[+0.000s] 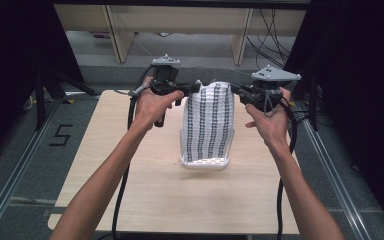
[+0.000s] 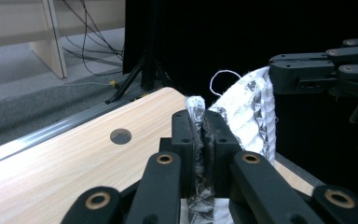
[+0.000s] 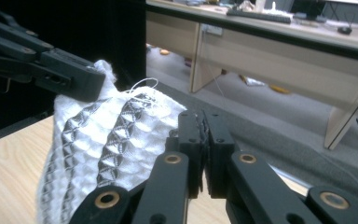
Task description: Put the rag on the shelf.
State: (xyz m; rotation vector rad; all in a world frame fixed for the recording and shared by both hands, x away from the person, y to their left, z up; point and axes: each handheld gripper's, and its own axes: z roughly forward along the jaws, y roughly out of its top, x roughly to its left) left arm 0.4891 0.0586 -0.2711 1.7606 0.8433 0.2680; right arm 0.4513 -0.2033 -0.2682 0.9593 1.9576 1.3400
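Cloth (image 1: 208, 125) stretched between both claws, left claw (image 1: 194, 89) and right claw (image 1: 236, 92) clamped on its corners

A white waffle-textured cloth with dark grey stripes (image 1: 209, 125) hangs lengthwise, top corners pinched and raised, its lower edge resting on the light wooden table (image 1: 145, 200).

Cloth (image 1: 208, 125) in my jaws: white, waffle-textured, with dark grey lengthwise stripes of small diamond shapes. A loose white thread at its top edge. My left gripper (image 2: 200, 140) and right gripper (image 3: 204, 144): black, brass-coloured pivots. Table (image 1: 150, 190): pale wood grain.
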